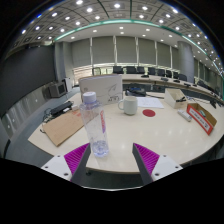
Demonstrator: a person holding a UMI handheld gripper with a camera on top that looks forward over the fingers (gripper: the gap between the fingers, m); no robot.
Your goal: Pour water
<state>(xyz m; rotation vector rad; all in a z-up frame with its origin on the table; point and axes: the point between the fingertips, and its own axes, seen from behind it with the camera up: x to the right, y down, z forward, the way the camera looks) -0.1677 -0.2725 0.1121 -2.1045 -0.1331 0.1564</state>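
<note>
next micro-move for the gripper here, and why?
Probably ease forward and slightly left, centring on the water bottle. The gripper is open and empty, the bottle stands upright on the table just ahead, nearer the left finger, and the white mug waits beyond it.

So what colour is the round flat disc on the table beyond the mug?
Red: the round flat disc, seen in the gripper view.
</note>
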